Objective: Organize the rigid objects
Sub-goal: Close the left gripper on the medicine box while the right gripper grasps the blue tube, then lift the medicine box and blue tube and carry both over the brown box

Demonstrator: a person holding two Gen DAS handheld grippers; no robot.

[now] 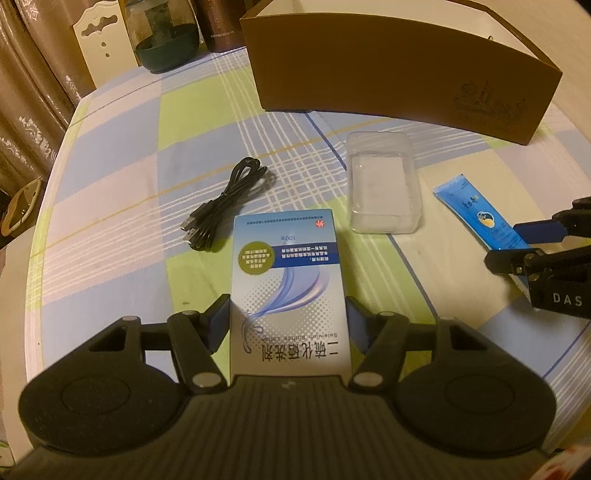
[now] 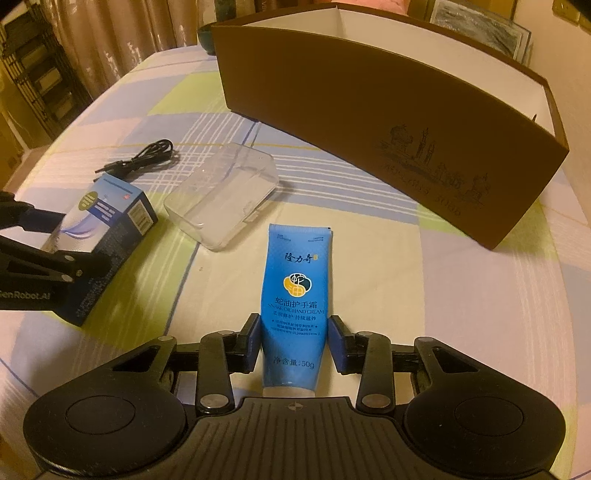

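Note:
My left gripper (image 1: 288,317) is shut on a blue and white lotion carton (image 1: 286,273), its pads pressed on both long sides; the carton also shows in the right wrist view (image 2: 107,221). My right gripper (image 2: 294,338) is shut on a blue hand cream tube (image 2: 295,291), which also shows in the left wrist view (image 1: 476,214). A clear plastic case (image 1: 382,182) (image 2: 221,197) and a coiled black cable (image 1: 225,206) (image 2: 144,157) lie on the checked tablecloth. A brown open box (image 1: 399,74) (image 2: 376,129) stands behind them.
A dark glass jar (image 1: 162,37) and a brown bottle (image 1: 218,26) stand at the table's far left edge. Curtains (image 1: 29,92) hang beyond the left edge. The box has a white inside with a divider (image 2: 343,22).

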